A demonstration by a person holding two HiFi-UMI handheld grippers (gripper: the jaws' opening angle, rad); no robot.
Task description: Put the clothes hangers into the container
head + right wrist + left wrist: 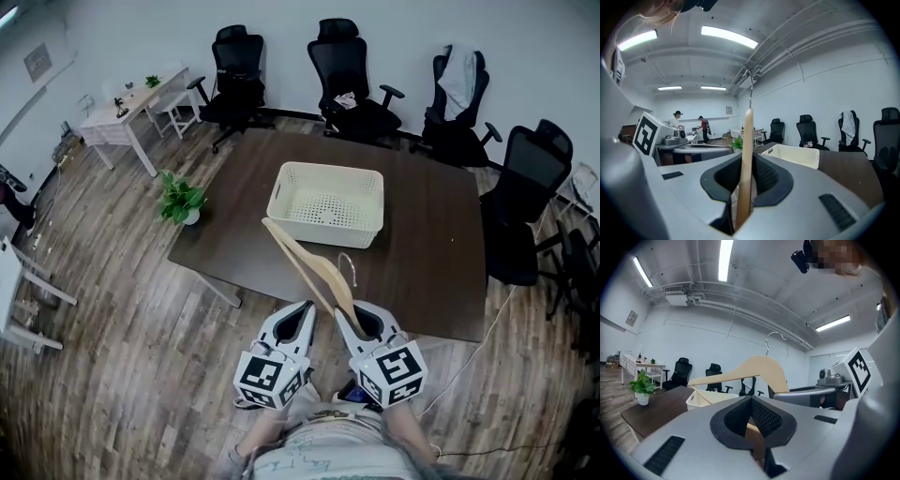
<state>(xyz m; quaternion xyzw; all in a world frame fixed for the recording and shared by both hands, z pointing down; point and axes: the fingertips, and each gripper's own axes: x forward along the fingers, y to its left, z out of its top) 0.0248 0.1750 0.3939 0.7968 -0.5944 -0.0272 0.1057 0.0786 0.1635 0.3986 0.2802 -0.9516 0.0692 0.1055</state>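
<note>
Left gripper [302, 312]: held low before the torso, pointing about level; jaws closed on a wooden clothes hanger [298, 261] (a strip of its wood sits in the slit).
Right gripper [344, 317]: just beside the left, tipped slightly downward — jaws pinch the hanger edge-on.
Pair: side by side, tips close together, marker cubes [270, 378] toward the body.
Forearms: mostly hidden behind the cubes.

We see a dark brown table [422, 253] on a wooden floor [122, 328], a potted plant [181, 200] at its left corner, black office chairs [347, 80] by the wall, and a white desk [131, 108] beyond.
</note>
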